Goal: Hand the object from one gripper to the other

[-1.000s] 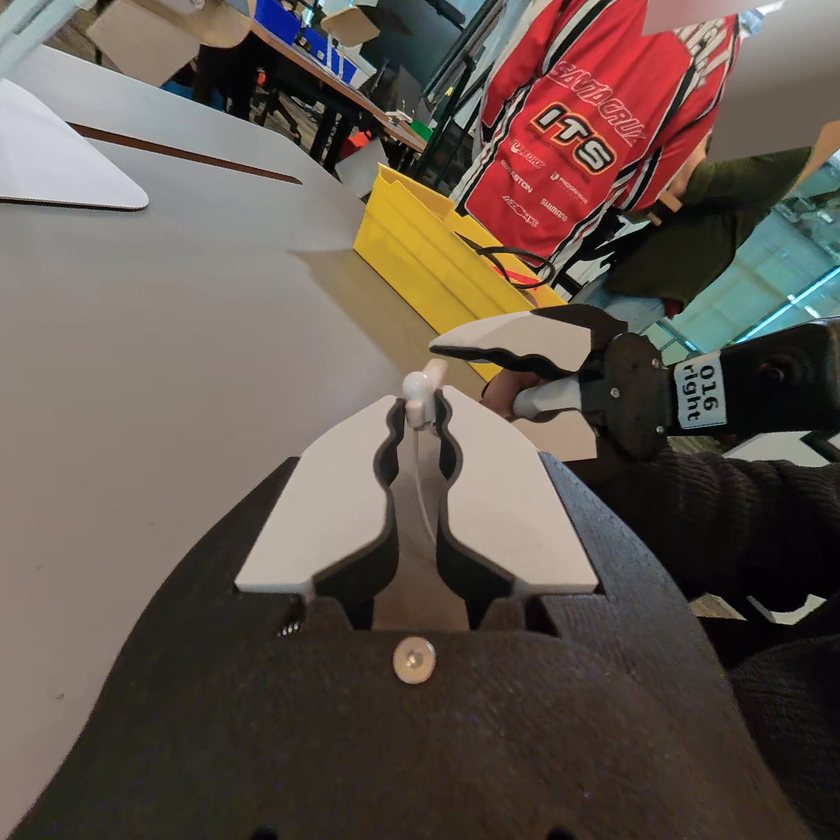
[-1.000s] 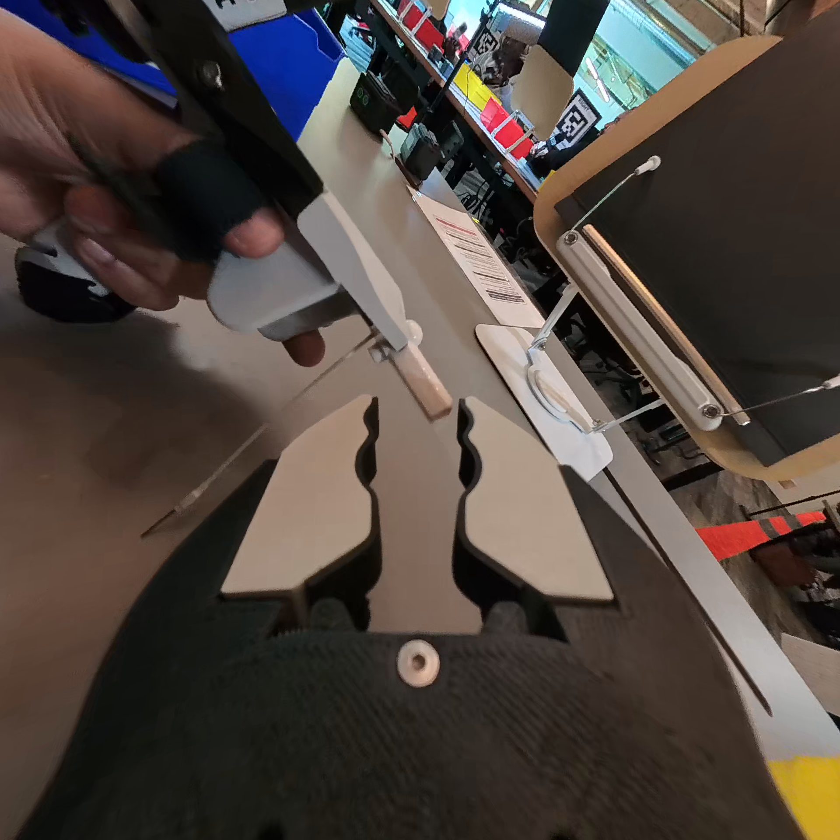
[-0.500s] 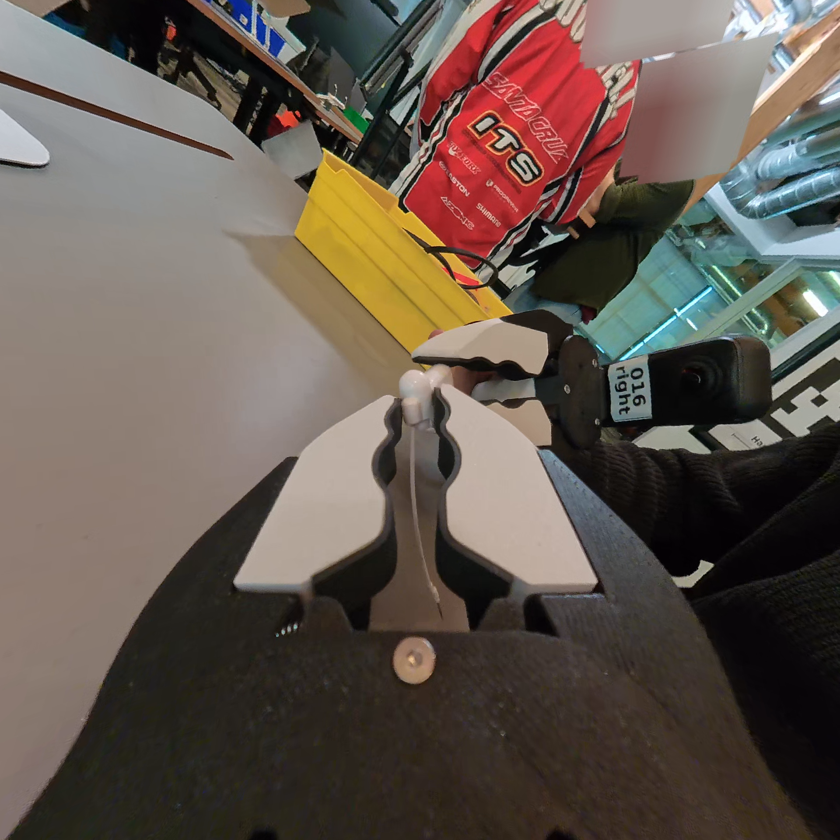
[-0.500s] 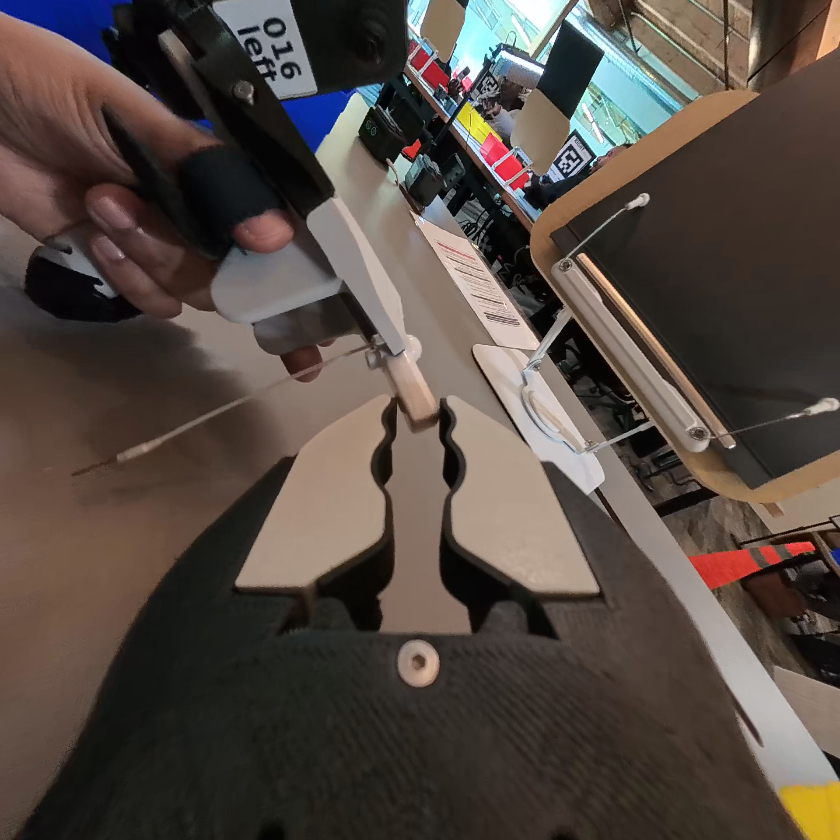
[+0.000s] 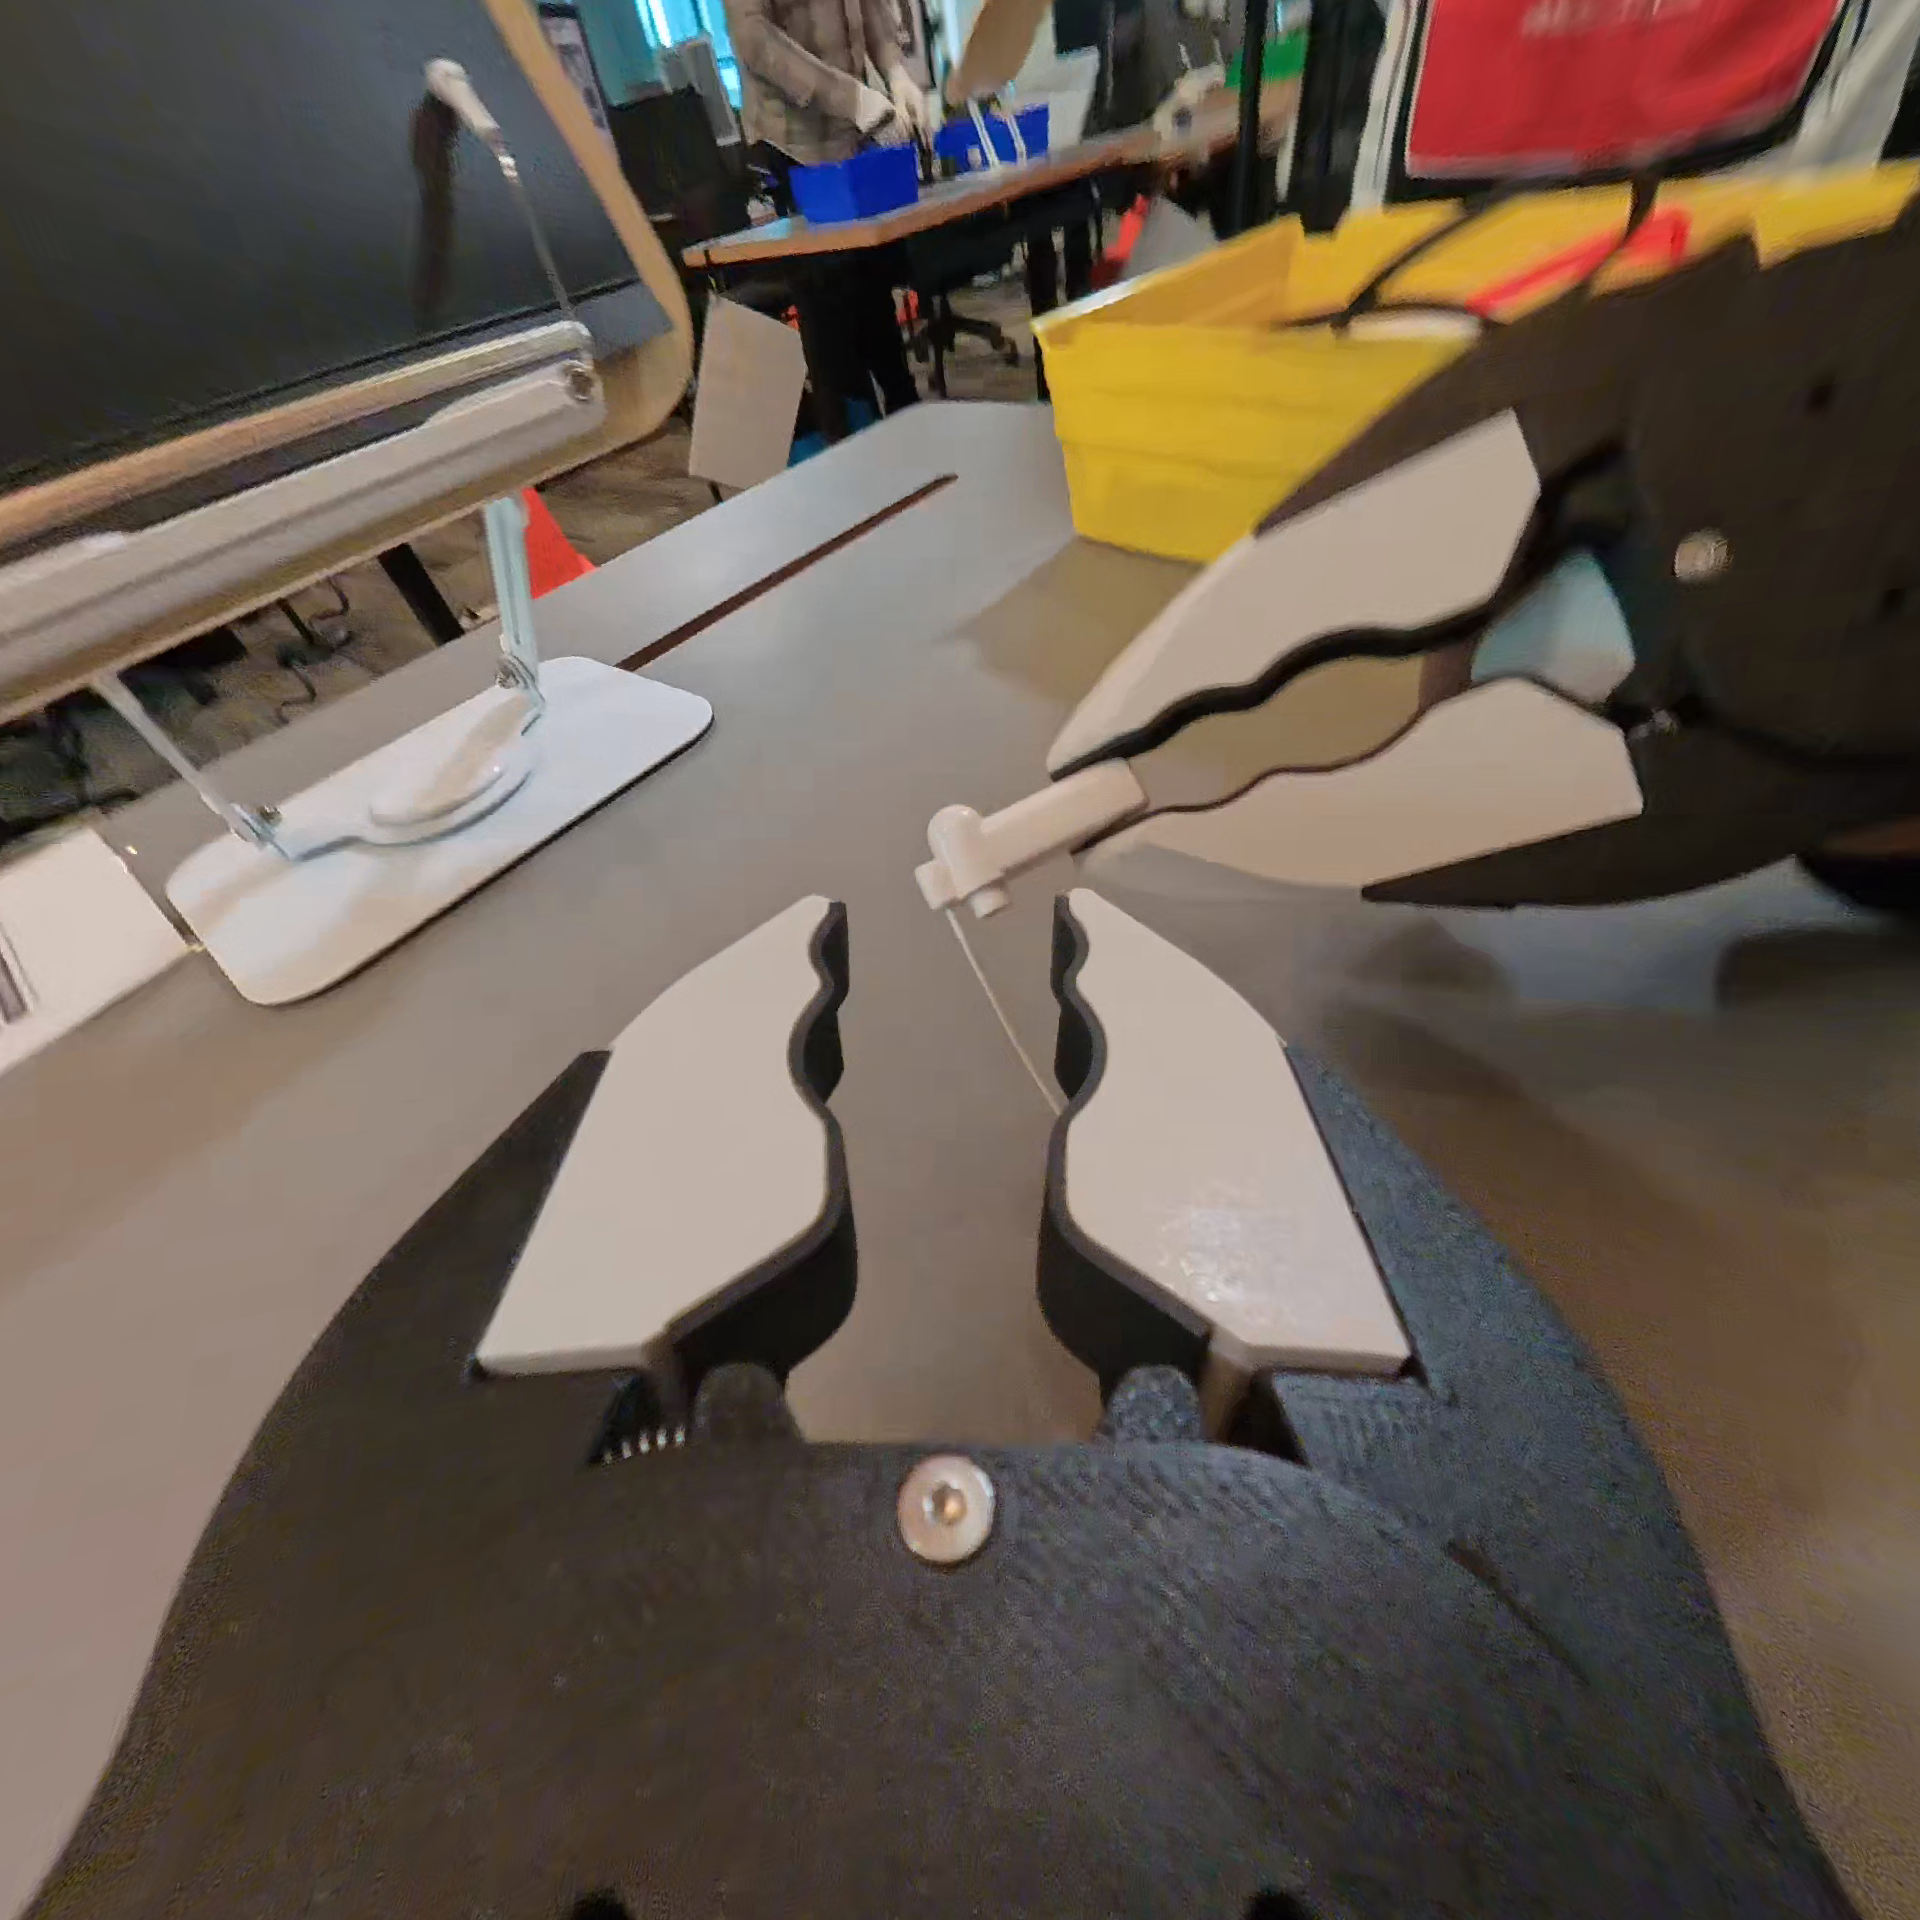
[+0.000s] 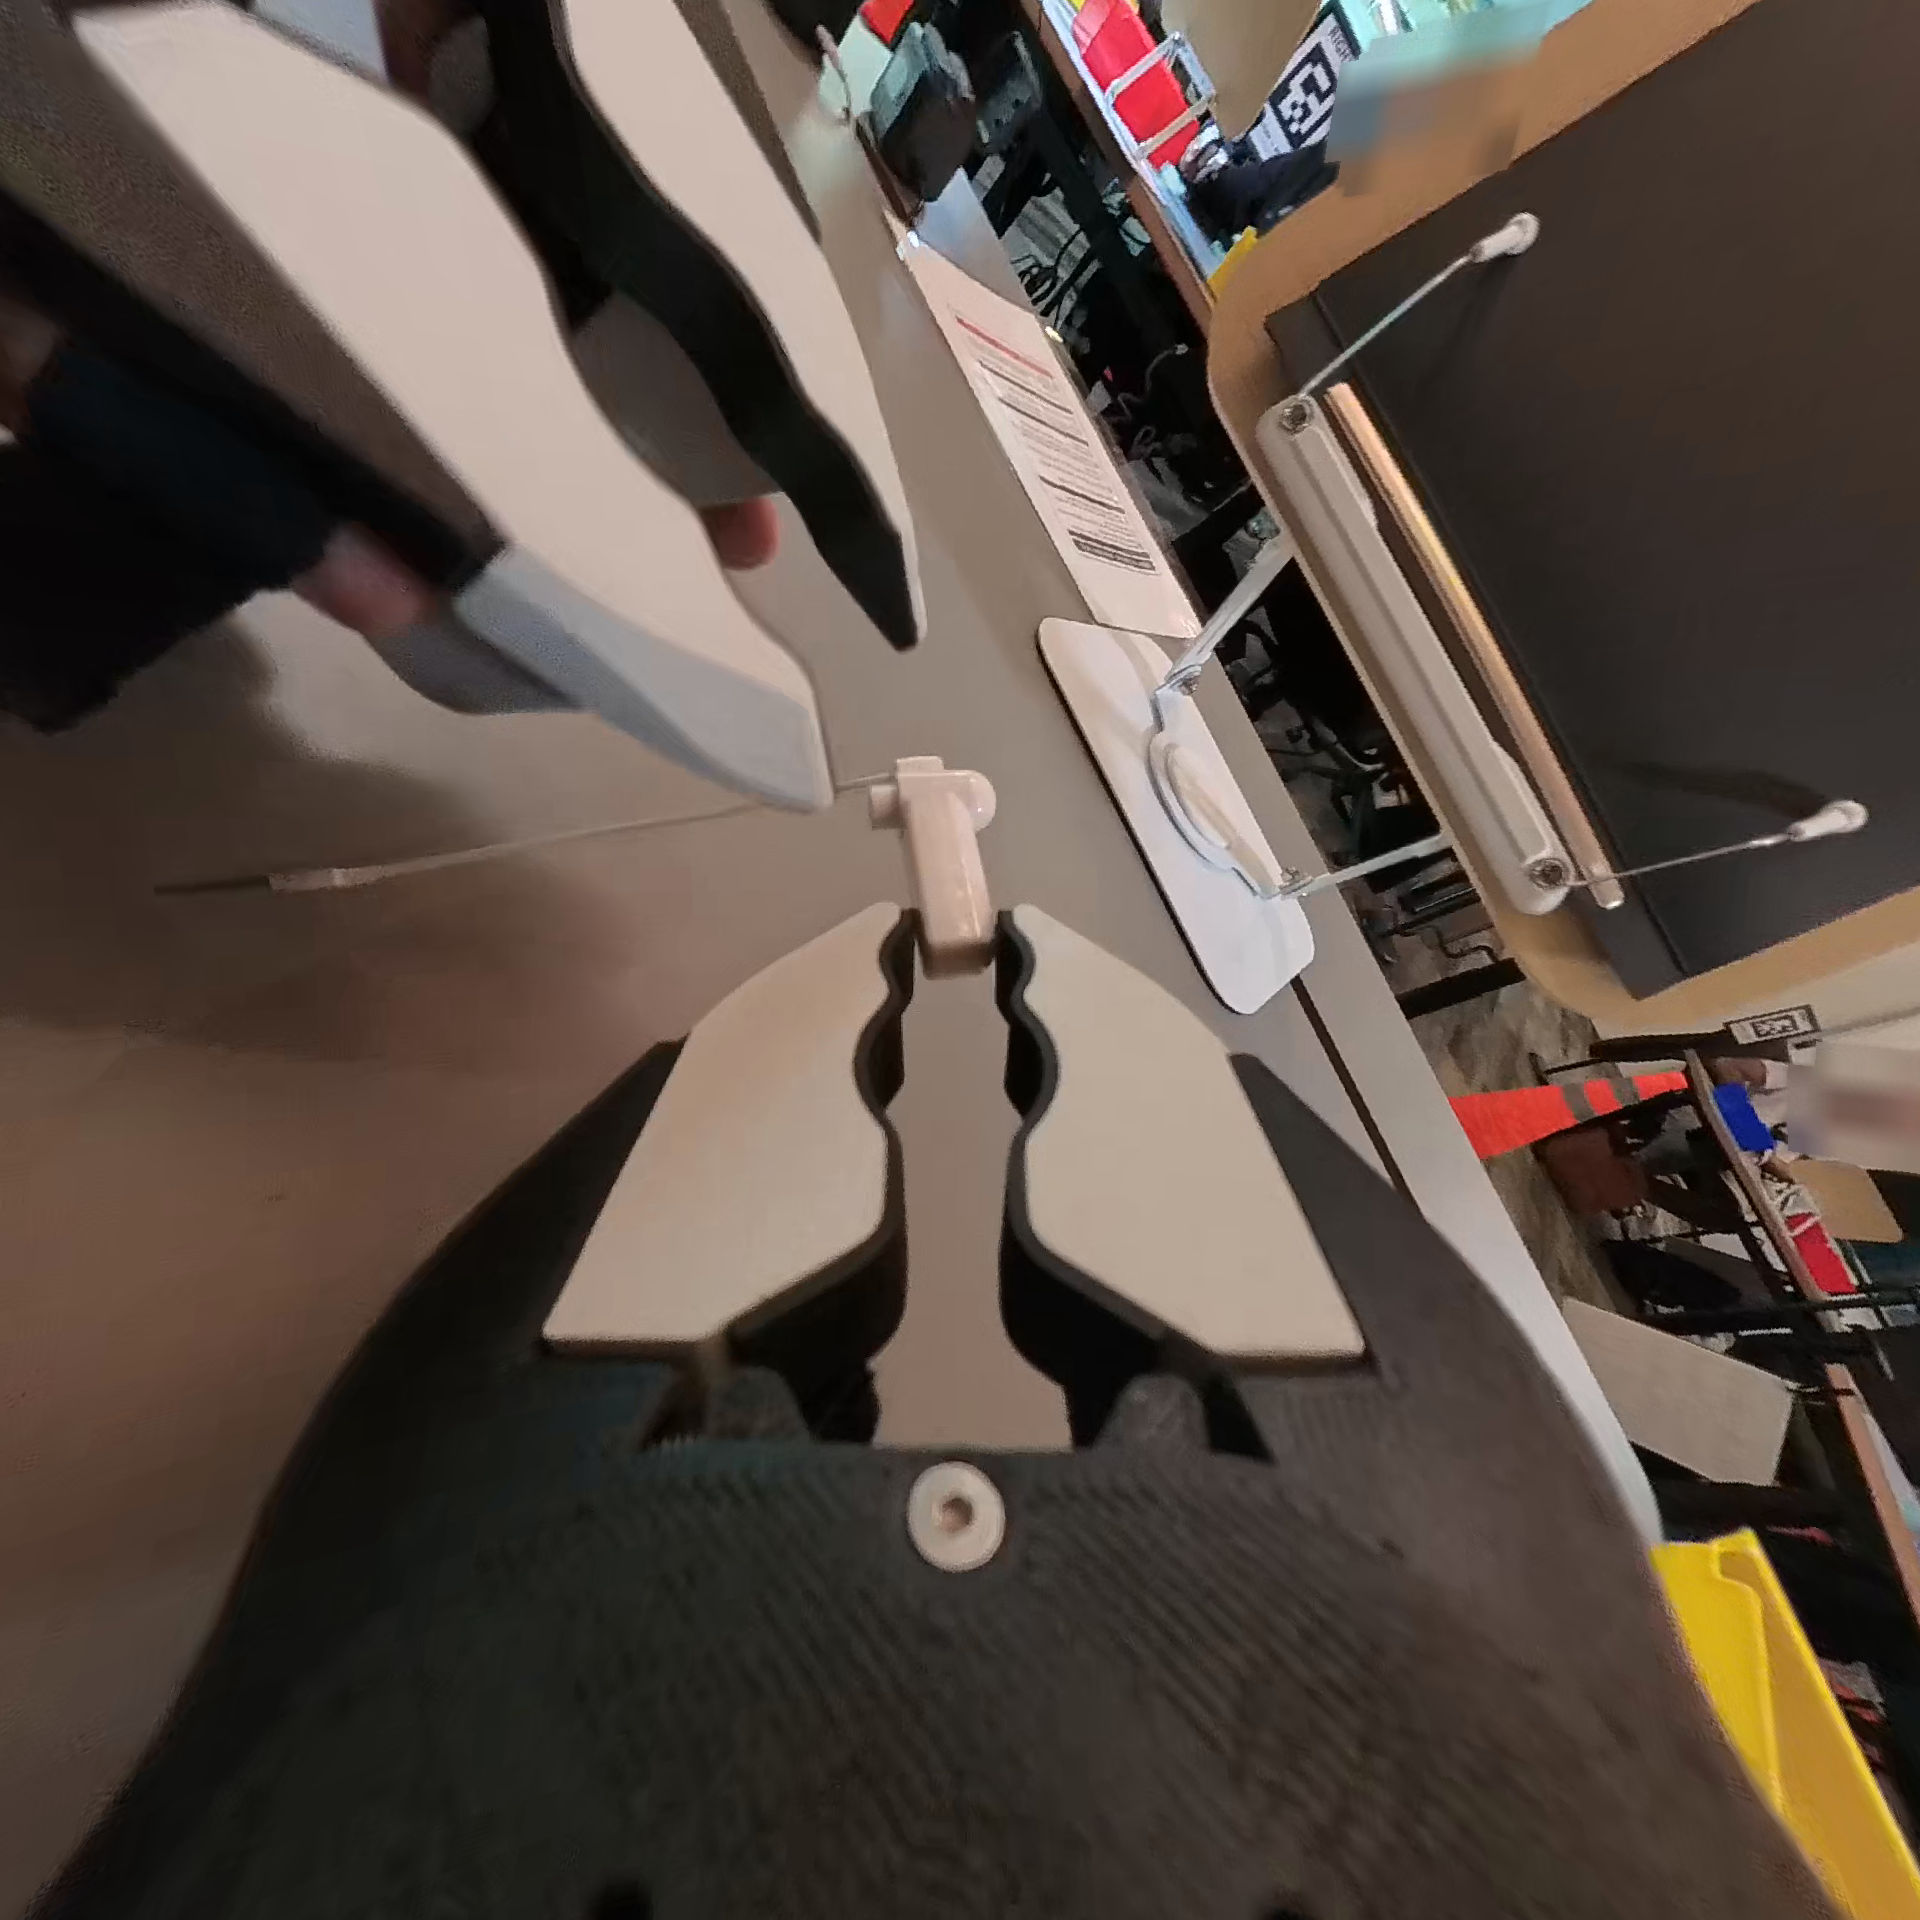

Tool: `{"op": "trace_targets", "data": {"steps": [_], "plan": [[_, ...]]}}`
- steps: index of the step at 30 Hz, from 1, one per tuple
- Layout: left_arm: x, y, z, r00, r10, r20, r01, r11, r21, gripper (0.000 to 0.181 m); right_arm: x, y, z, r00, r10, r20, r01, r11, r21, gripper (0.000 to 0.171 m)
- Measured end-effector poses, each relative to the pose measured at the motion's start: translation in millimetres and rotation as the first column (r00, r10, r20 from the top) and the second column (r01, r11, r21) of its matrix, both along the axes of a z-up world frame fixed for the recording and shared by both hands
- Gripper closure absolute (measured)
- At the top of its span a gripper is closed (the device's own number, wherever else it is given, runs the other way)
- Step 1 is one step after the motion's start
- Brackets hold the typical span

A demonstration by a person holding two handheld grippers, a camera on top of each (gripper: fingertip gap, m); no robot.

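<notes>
Above the table: a small white plastic peg (image 6: 940,868) with a thin wire tail hangs in the air over the grey table (image 5: 312,1143), held at its blunt end only.
Right gripper (image 6: 954,925): its jaws are pinching the blunt end of the peg between their very tips; the peg's cross-shaped head sticks out forward, clear of the tips.
Left gripper (image 5: 940,940): its jaws stand spread with a bare gap between them. In the left wrist view the peg's head sits just ahead of the tips and the wire tail (image 5: 1003,1023) runs down through the gap, close to one finger; whether it touches is hard to tell.
Surroundings: a tablet stand (image 5: 436,790) rests on the table to one side, a yellow bin (image 5: 1174,457) farther back; neither is near the exchange.
Step in hand: judged from the grips, the handover itself is done, since the peg is carried by the right gripper alone, and what remains is separating the two.
Next move: the left gripper likely needs to back straight off along the wire, jaws kept wide, so the tail slips out without snagging.
Risk: the hold is shallow, at the tips only, so a tug on the wire could twist the peg loose.
</notes>
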State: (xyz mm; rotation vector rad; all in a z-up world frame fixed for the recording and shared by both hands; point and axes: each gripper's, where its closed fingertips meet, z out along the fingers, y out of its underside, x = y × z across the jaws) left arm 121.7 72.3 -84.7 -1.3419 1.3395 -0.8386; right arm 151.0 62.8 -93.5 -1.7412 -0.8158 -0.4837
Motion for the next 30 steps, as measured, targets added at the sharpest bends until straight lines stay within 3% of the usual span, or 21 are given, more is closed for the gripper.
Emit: {"op": "trace_targets", "data": {"steps": [8, 14, 20, 25, 30], "plan": [[4, -9, -23, 0.985, -0.017, -0.173, 0.069, 0.95, 0.303, 0.139, -20, -8, -15, 0.988, 0.1, 0.115, -0.09, 0.992, -0.087, 0.156], [-3, -16, -46, 0.941, -0.06, -0.334, 0.243, 0.807, 0.539, 0.139, -28, -19, -31, 0.959, 0.23, 0.163, -0.202, 0.964, -0.175, 0.156], [-5, -26, -51, 0.927, -0.124, -0.354, 0.3, 0.811, 0.502, 0.155, -31, -25, -33, 0.95, 0.28, 0.139, -0.251, 0.948, -0.198, 0.156], [-4, -22, -46, 0.935, -0.103, -0.339, 0.27, 0.827, 0.493, 0.155, -27, -20, -28, 0.958, 0.251, 0.136, -0.234, 0.963, -0.131, 0.155], [-5, -3, -31, 0.97, -0.047, -0.237, 0.146, 0.896, 0.42, 0.156, -14, -11, -7, 0.983, 0.176, 0.062, -0.176, 0.984, -0.002, 0.131]]}}
